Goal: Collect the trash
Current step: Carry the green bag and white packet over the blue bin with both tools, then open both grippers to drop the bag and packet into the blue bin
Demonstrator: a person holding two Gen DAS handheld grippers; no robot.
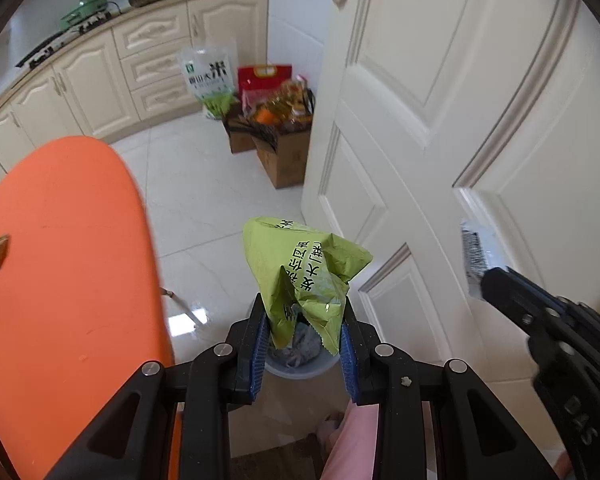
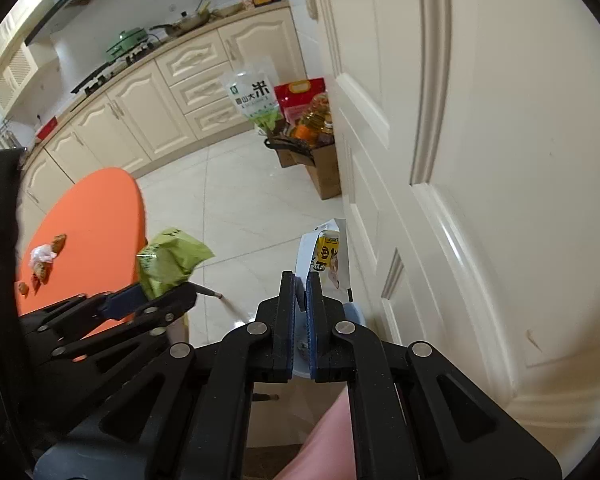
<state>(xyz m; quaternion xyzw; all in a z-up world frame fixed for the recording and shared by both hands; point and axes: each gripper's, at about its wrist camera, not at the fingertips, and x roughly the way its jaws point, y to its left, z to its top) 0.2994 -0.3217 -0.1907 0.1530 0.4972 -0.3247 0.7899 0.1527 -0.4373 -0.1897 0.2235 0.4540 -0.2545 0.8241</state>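
The left claw point(image 1: 304, 336) is clenched on a crumpled green wrapper point(image 1: 304, 268), with the blue pads point(image 1: 260, 344) pressing its lower end from both sides. The wrapper stands up out of the claw, directly above a translucent trash bin point(image 1: 300, 364) on the white tiled floor point(image 1: 204, 184); crumpled waste lies in the bin.

The right claw point(image 2: 302, 312) is clenched tight on a white and yellow wrapper point(image 2: 326, 252), which sticks up from the pads beside the cream door point(image 2: 480, 160). The bin rim point(image 2: 354, 314) shows just behind this claw.

The orange counter point(image 1: 60, 260) lies to the left of both claws. Food scraps point(image 2: 44, 260) and a small crumpled bag remain on it, well apart from both wrappers.
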